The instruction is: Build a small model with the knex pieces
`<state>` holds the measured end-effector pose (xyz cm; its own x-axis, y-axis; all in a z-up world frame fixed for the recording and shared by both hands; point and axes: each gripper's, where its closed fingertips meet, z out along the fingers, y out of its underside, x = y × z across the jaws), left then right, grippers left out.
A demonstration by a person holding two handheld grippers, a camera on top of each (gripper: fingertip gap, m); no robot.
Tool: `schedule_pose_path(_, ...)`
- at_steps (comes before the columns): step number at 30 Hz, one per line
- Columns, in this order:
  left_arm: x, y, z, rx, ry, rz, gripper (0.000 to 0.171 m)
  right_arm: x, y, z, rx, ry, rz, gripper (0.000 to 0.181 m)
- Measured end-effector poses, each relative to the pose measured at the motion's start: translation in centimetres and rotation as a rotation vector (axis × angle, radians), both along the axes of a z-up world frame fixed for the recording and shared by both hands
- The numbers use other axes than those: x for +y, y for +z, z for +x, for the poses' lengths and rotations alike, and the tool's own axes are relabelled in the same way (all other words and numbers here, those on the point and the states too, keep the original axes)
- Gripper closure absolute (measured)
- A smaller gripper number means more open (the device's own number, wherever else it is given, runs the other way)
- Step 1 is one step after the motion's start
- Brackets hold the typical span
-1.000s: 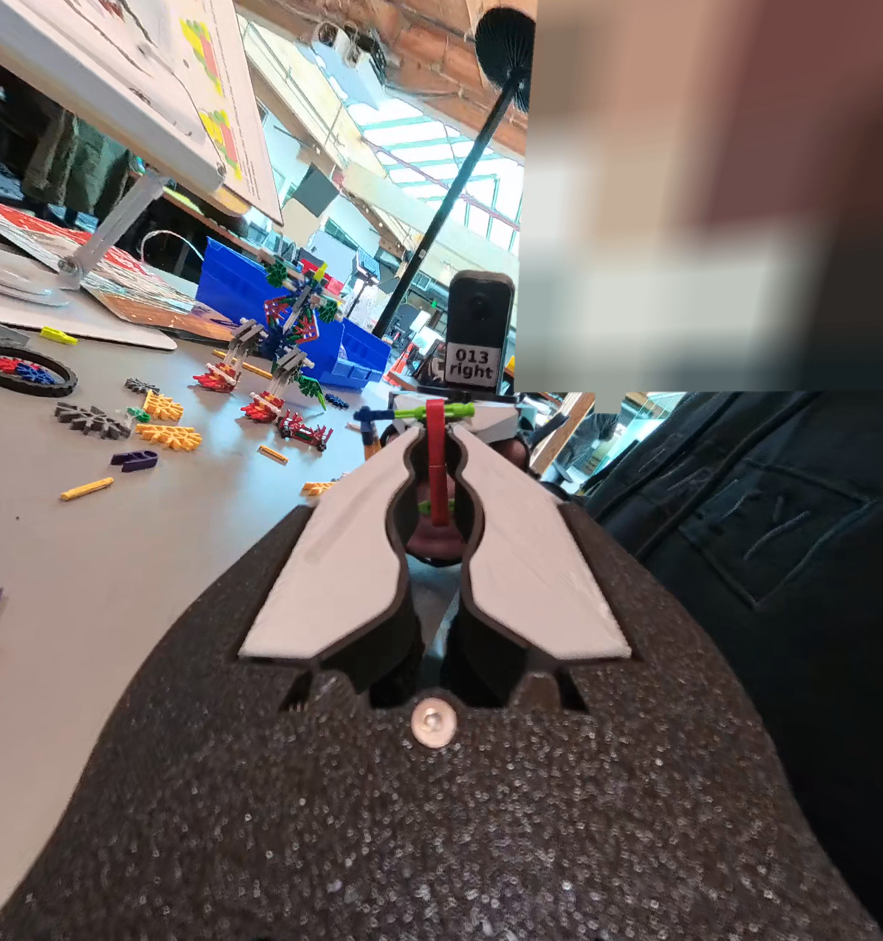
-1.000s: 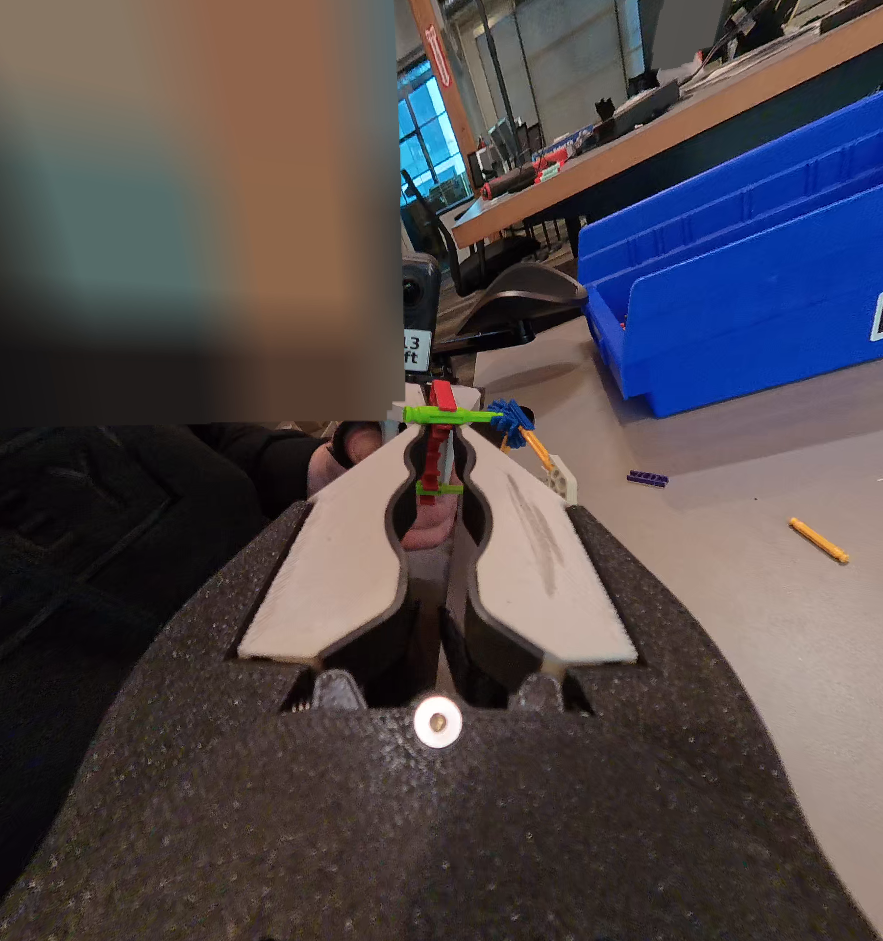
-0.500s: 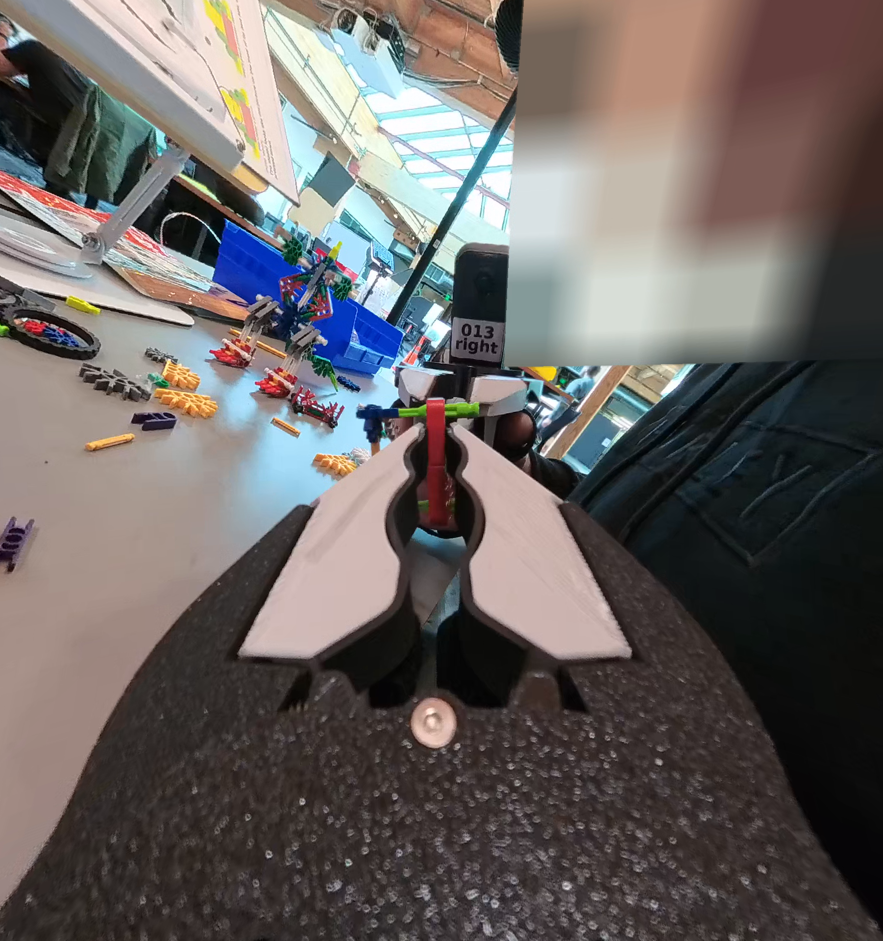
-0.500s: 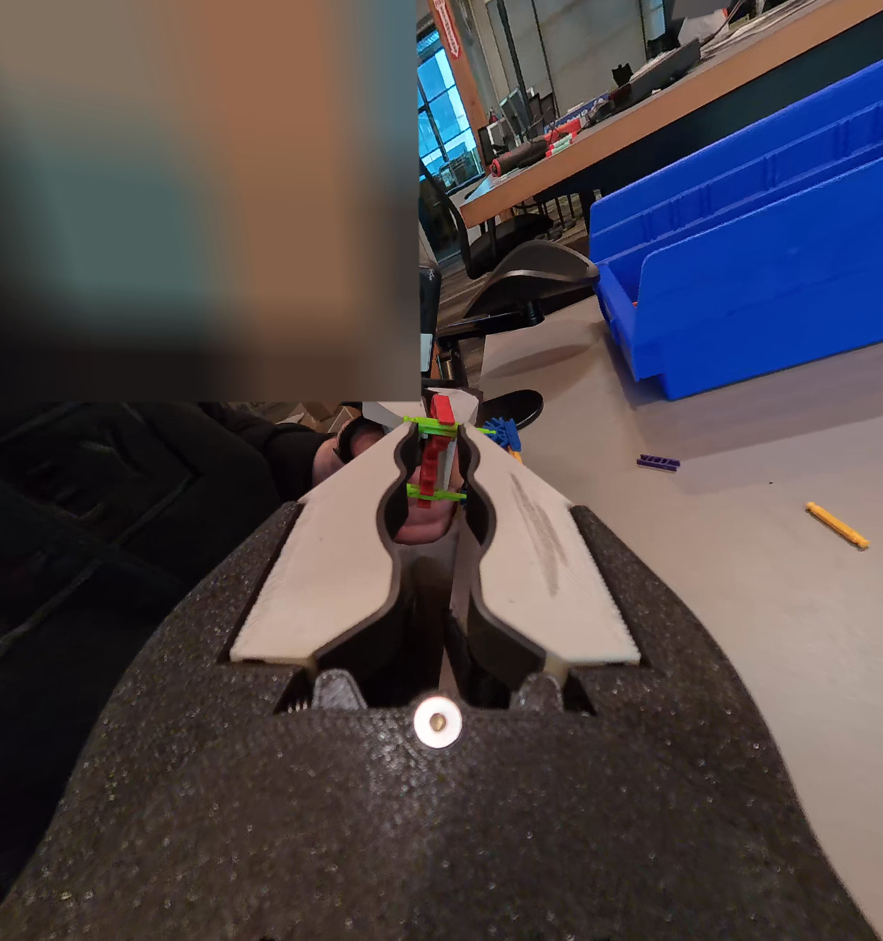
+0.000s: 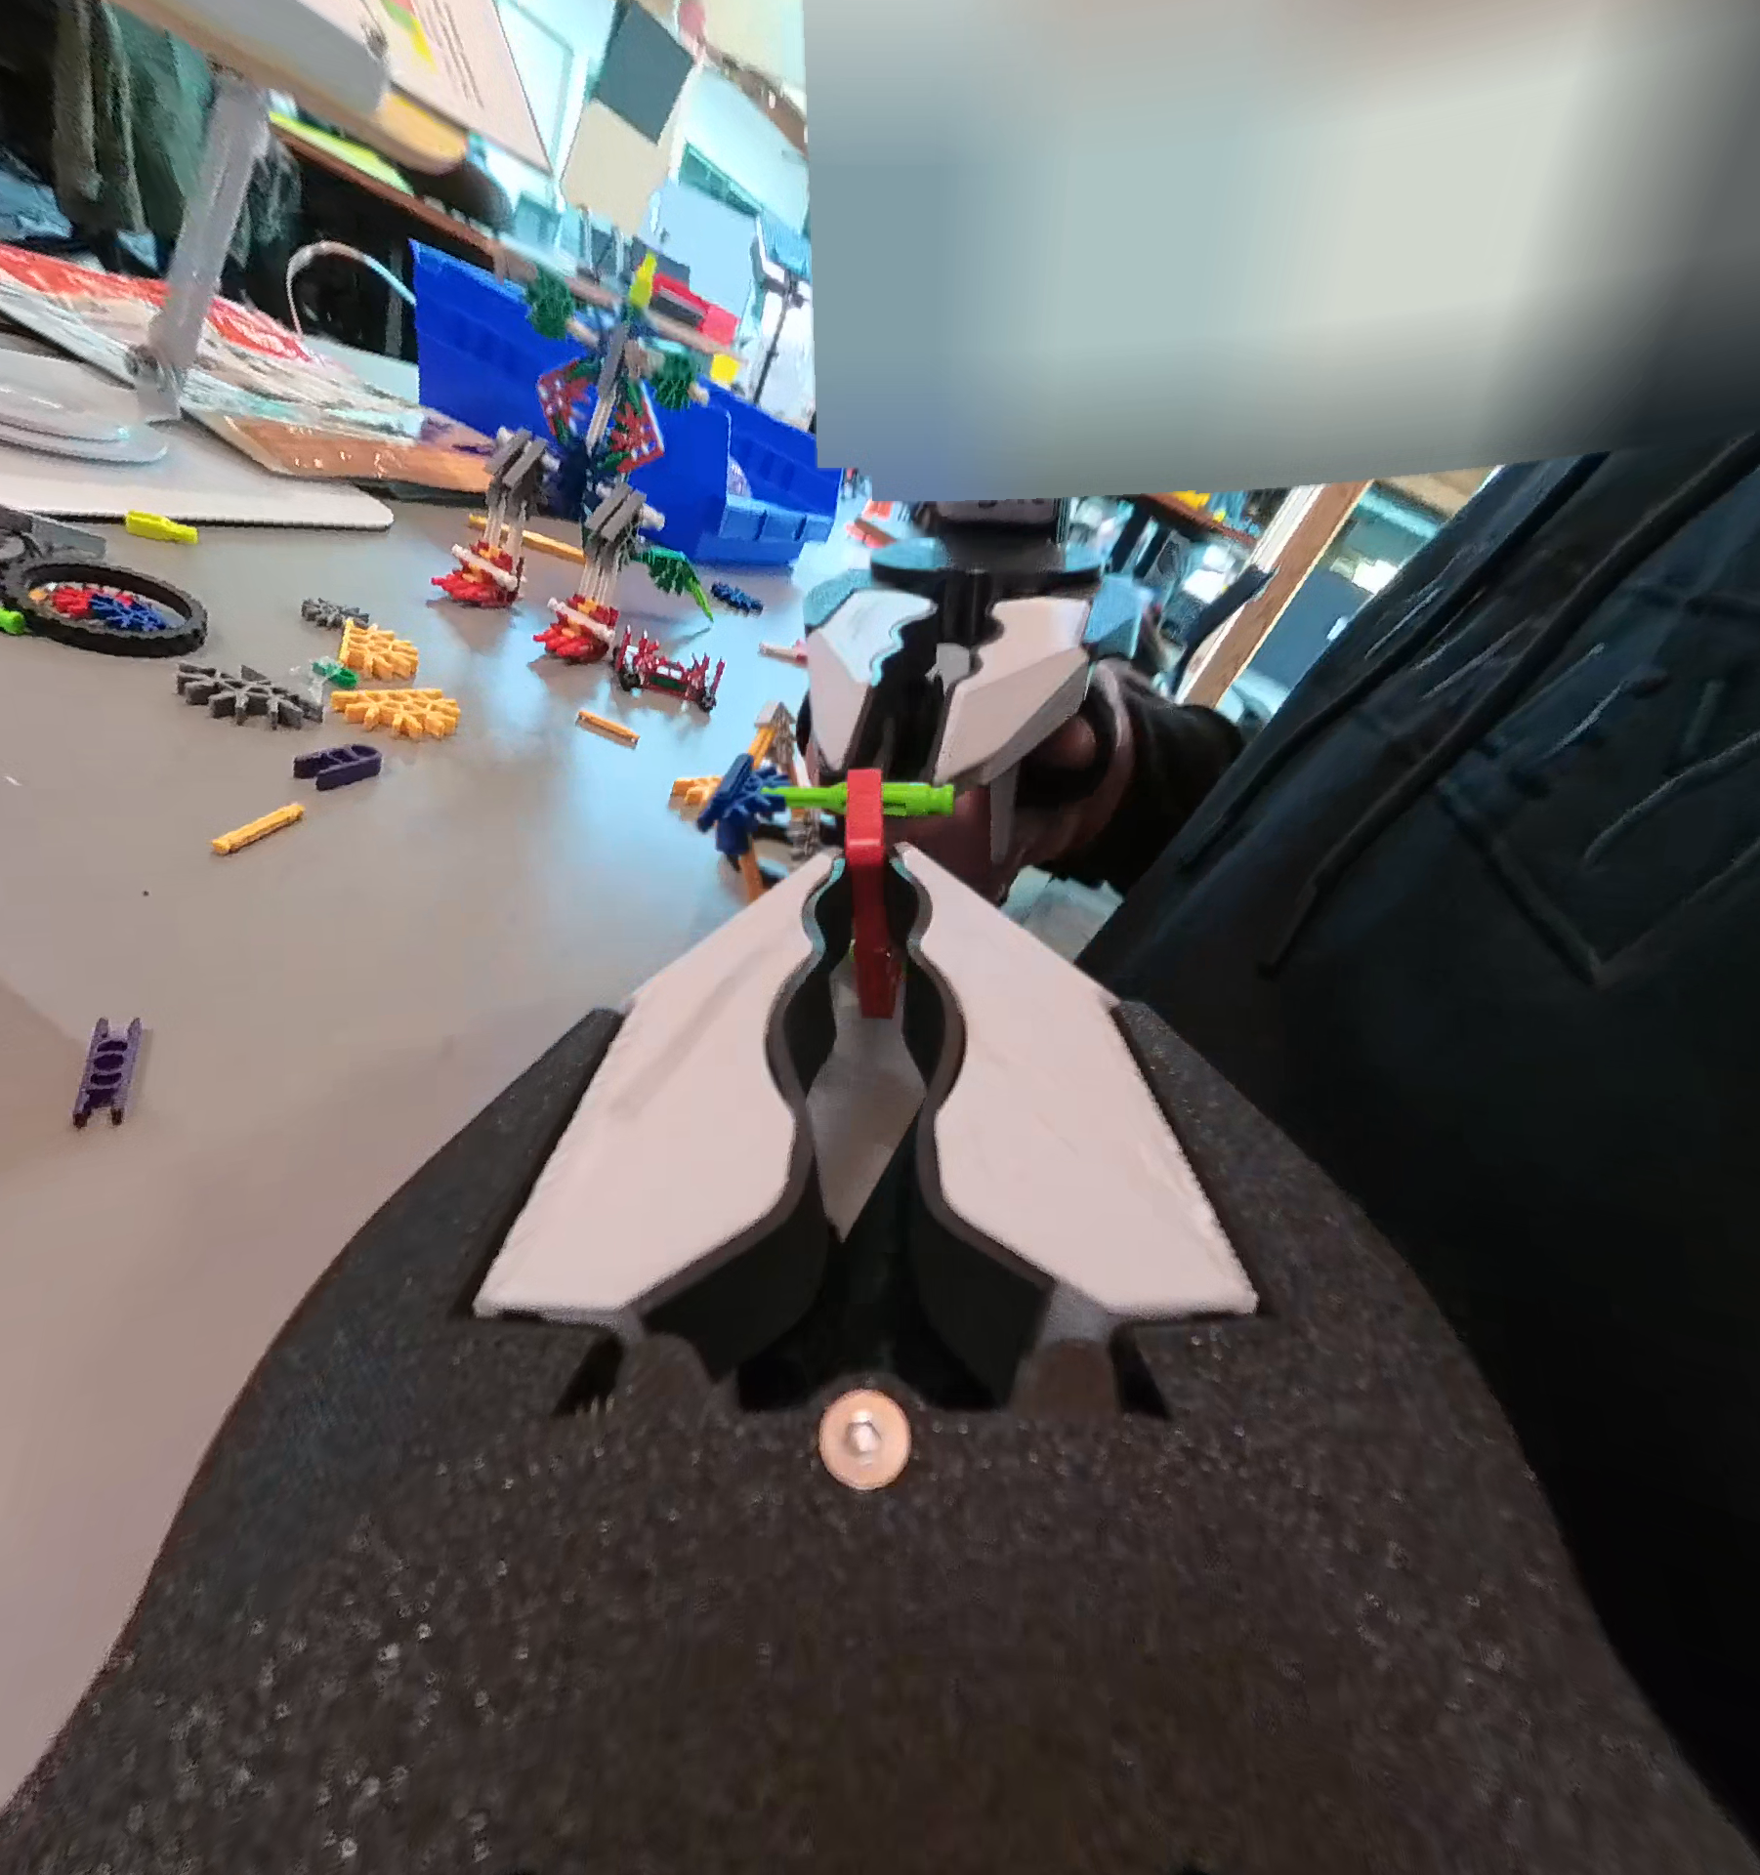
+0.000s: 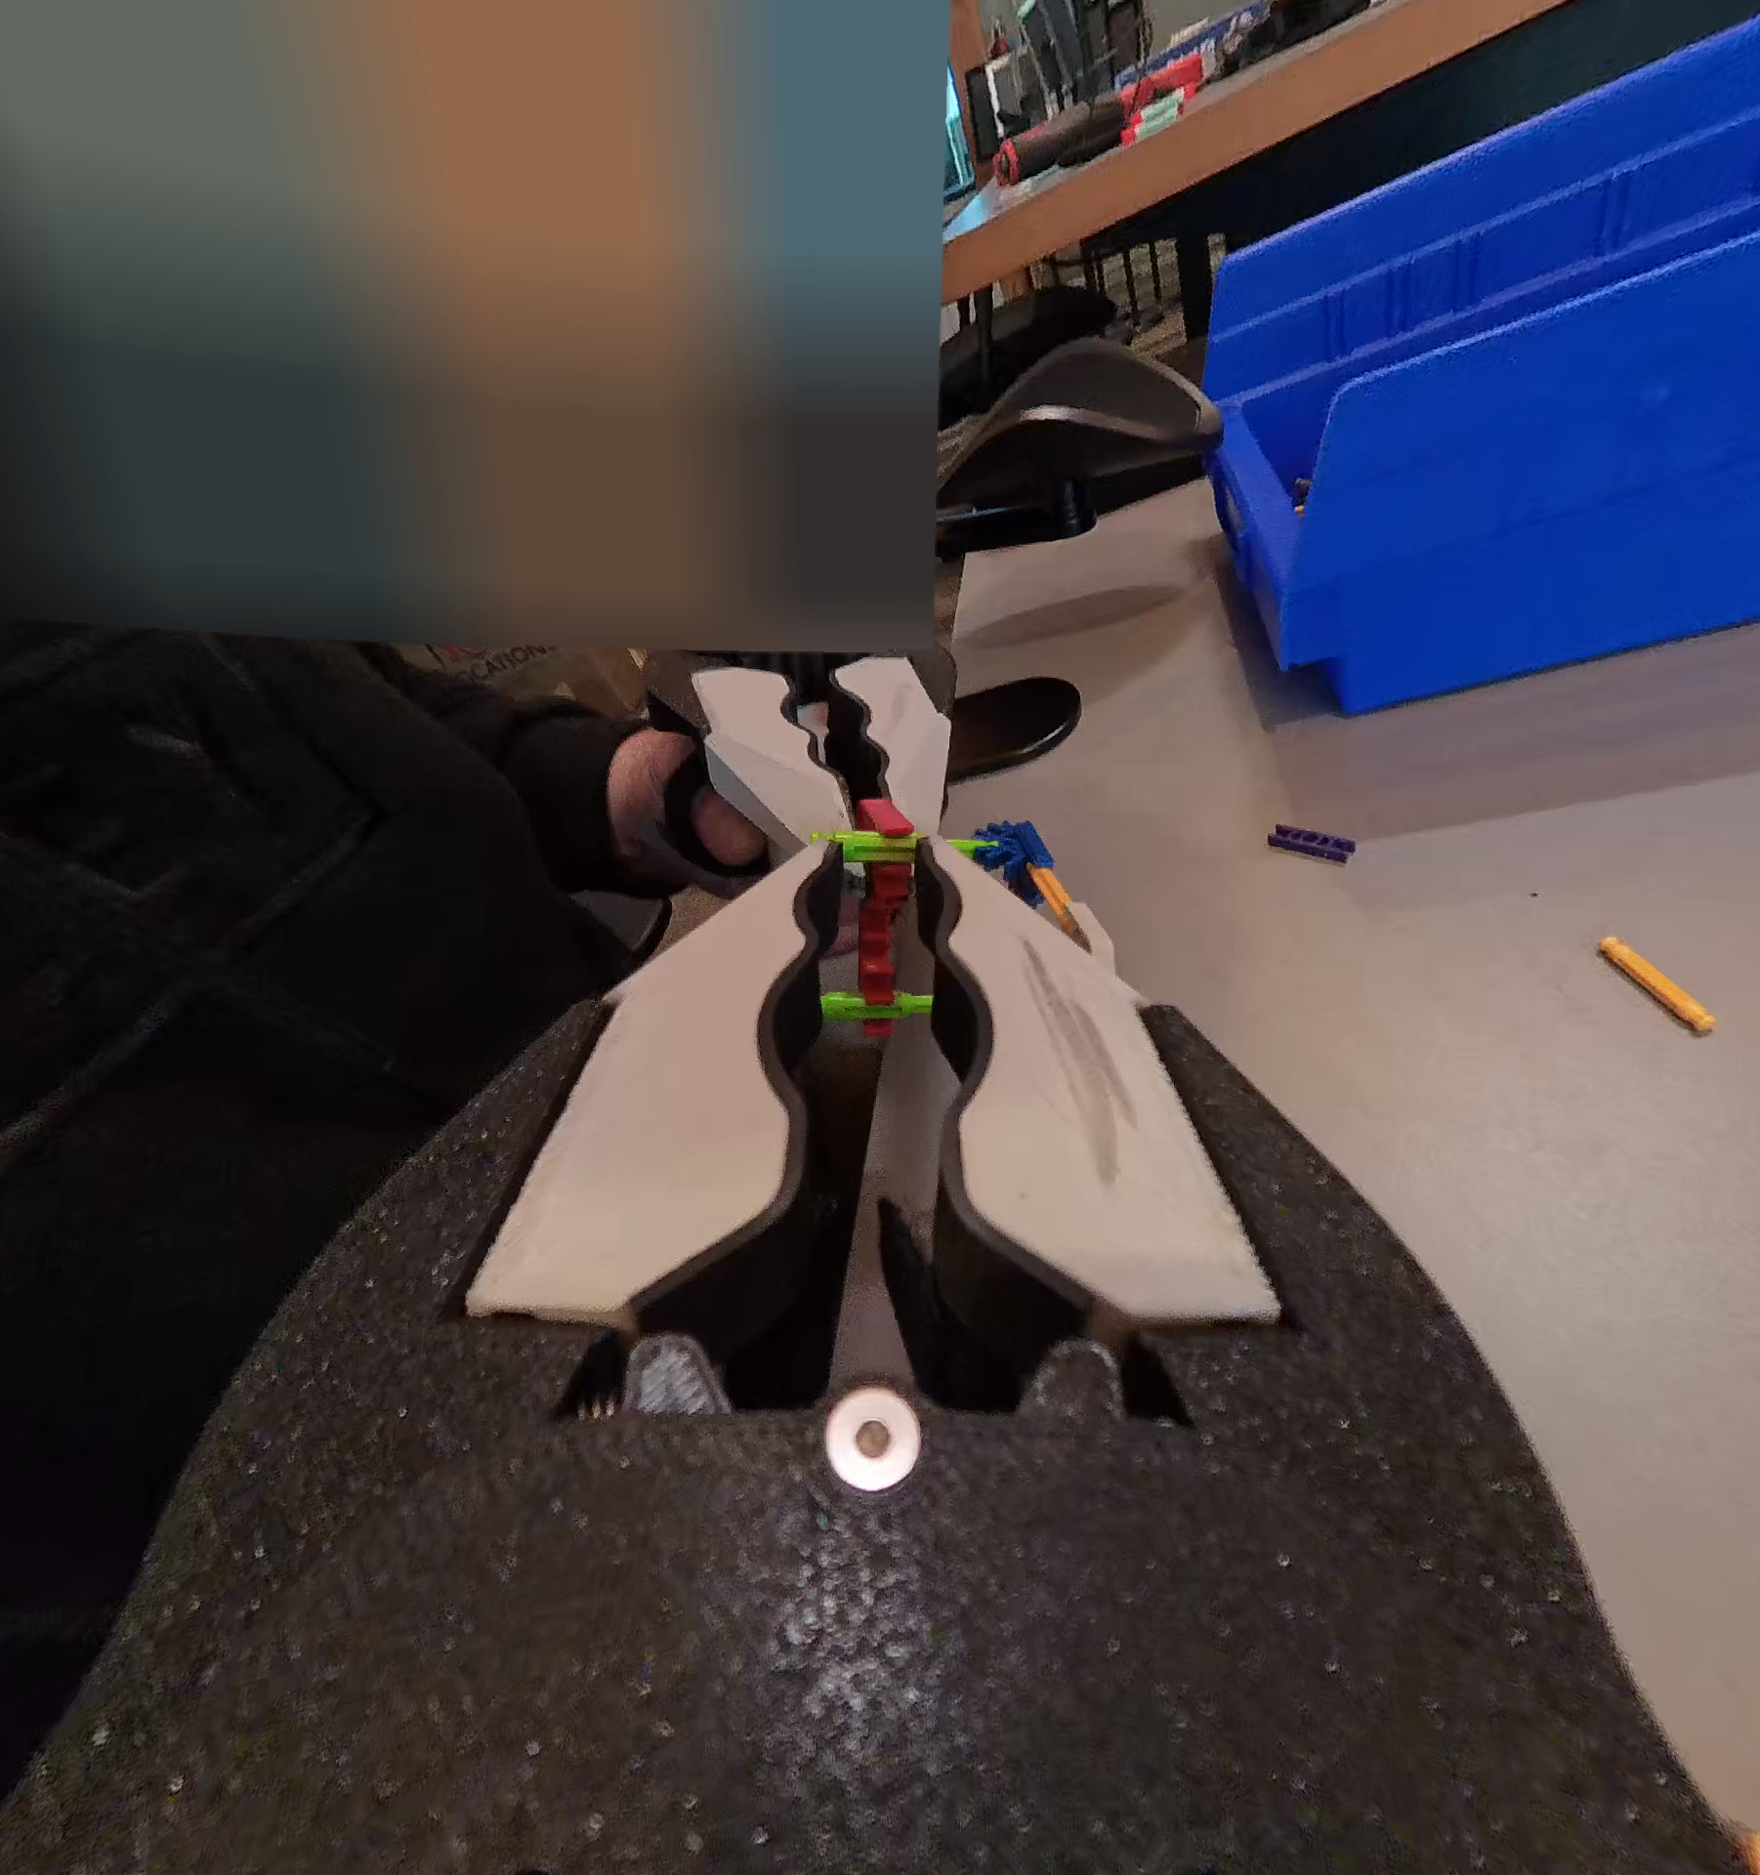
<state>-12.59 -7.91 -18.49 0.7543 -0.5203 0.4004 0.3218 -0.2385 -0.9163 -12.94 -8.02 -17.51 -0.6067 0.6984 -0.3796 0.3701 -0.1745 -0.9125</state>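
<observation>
left gripper (image 5: 864, 862): flat red plastic connector (image 5: 868, 913) is clamped | right gripper (image 6: 878, 862): notched red piece (image 6: 881, 939) is clamped | ribbed green rod (image 5: 891, 799) at 12 o'clock

grey table (image 6: 1465, 1167) | wooden workbench (image 6: 1211, 132) behind | black office chair (image 6: 1069, 426) | bright daylight from windows (image 5: 714, 203)

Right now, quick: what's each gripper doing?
Left gripper: closed on the red connector.
Right gripper: fingers flank the red connector; grip cannot be told.
</observation>
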Motion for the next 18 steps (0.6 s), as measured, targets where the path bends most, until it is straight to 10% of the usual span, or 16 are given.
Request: schedule_pose_path(18, 0.8, -4.5, 0.2, 0.645, -0.181, -0.125, 0.169, 0.6, -3.6, 0.2, -0.051, 0.087, 0.31, 0.178)
